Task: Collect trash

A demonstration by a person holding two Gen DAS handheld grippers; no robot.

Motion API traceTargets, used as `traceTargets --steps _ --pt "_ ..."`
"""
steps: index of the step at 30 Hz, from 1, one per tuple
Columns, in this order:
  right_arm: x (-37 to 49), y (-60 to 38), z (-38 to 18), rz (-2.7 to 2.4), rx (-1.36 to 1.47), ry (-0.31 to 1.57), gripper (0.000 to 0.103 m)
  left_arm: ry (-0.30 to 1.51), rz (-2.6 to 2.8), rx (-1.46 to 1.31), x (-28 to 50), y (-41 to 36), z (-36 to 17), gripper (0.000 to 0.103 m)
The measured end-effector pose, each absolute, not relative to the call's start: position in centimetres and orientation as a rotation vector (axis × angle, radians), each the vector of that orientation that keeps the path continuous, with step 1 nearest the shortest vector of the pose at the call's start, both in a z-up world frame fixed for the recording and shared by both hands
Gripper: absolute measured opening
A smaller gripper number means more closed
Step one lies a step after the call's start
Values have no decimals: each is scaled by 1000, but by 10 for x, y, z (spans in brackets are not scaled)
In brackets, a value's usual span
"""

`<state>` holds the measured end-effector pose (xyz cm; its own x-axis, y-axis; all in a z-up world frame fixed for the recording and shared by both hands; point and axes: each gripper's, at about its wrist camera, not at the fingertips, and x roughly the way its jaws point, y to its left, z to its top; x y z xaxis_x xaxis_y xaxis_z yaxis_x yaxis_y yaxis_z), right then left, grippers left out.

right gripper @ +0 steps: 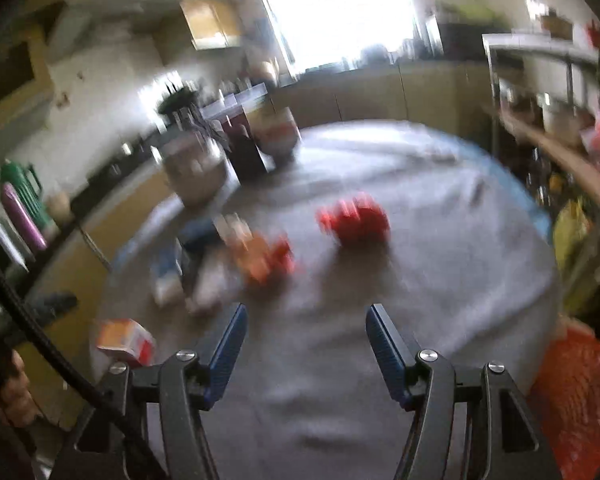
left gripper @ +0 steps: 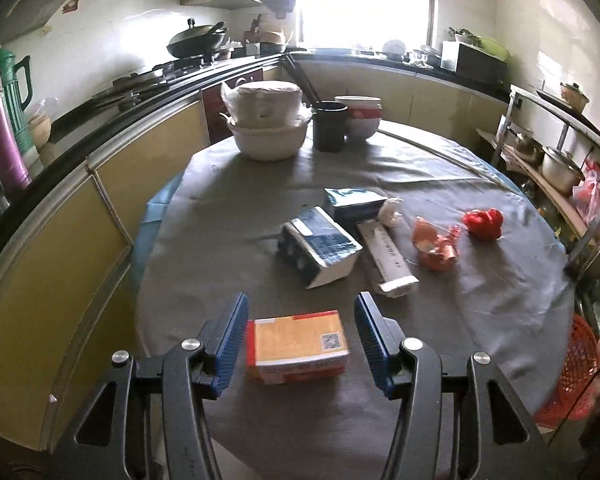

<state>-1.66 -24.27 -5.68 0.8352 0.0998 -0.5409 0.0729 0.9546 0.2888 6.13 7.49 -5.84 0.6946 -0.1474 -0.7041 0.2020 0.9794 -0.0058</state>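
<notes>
Orange box point(left gripper: 298, 346) (grey-clothed kitchen table point(left gripper: 480, 300))

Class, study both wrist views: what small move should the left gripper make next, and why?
Probably close the left gripper on the small orange-and-white cardboard box. The box already sits on the grey tablecloth between the open blue fingers, so little more approach seems needed.

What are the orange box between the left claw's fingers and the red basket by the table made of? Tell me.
Orange box: looks like printed cardboard, matte to slightly glossy, with crisp folded edges and a printed code square. Red basket: probably moulded plastic, judging by its regular lattice of holes. The left claw stands open around the box; the right claw is open too.
</notes>
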Motion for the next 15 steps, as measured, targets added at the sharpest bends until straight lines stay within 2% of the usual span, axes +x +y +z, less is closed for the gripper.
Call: traceTargets --steps 3,7,11,13,15 --pt "-12 -233 -25 50 237 477 66 746 -242 55 67 88 -62 56" --pt "9 -217 -1 0 71 485 69 764 -285 -27 89 114 -67 56" --pt "18 -213 -6 -20 33 516 69 775 -256 -61 93 136 -65 57" --pt "19 -218 -17 -19 66 543 69 786 -256 -45 90 138 -67 61" --pt "21 -225 -35 -11 111 623 69 804 -266 -14 85 135 -73 62"
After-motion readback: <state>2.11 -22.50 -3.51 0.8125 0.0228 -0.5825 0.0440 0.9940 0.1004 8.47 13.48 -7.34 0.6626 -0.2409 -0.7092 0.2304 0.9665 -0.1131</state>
